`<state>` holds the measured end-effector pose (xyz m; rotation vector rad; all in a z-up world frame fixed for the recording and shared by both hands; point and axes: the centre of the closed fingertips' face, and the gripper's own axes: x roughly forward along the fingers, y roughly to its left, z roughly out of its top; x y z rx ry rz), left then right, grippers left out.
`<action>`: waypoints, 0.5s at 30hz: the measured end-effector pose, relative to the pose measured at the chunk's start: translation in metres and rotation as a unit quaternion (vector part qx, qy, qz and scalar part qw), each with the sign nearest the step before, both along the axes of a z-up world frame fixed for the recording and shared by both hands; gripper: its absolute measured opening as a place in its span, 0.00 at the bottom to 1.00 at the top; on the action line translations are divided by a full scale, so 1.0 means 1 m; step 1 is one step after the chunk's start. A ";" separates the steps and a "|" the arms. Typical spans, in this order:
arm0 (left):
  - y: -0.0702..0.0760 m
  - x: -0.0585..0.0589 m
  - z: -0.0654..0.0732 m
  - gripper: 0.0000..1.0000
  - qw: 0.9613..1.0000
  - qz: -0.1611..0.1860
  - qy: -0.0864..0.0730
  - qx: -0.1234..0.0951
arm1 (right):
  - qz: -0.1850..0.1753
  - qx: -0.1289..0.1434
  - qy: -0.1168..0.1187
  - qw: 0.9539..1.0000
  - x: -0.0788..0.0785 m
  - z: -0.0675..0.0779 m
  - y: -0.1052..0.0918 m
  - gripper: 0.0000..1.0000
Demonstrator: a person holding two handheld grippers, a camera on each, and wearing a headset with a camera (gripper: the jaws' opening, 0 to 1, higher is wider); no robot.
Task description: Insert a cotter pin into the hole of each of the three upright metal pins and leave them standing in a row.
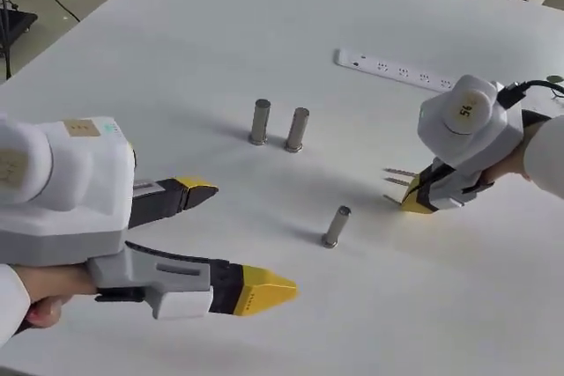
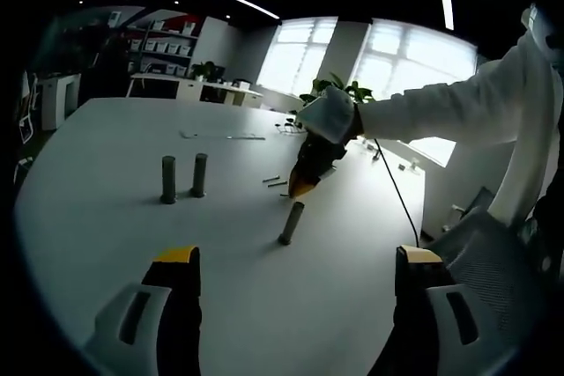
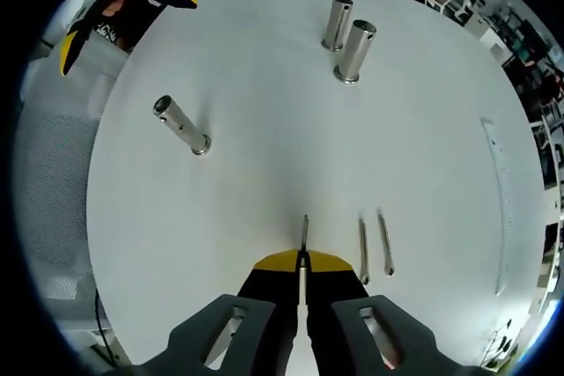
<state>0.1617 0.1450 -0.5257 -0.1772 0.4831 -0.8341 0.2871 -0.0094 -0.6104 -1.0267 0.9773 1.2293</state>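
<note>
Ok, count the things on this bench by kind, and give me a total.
metal pins: 3
cotter pins: 3, one held in the right gripper
power strip: 1
Total: 7

The upright pins (image 1: 298, 129) are satin grey metal, the table (image 1: 159, 59) smooth matt white.

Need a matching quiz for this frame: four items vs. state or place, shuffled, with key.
Items
1. left hand-held gripper
2. right hand-held gripper
3. two loose cotter pins
4. power strip

States or places
A. lying flat beside the right one's yellow tips
B. open, holding nothing
C. white, lying beyond the metal pins
D. shut on a cotter pin

Pairs: 1-B, 2-D, 3-A, 4-C
</note>
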 end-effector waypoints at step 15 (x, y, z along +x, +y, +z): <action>-0.023 0.003 0.024 0.85 0.999 -0.028 -0.001 -0.042 | 0.034 0.050 -0.029 0.998 -0.029 0.033 0.010 0.00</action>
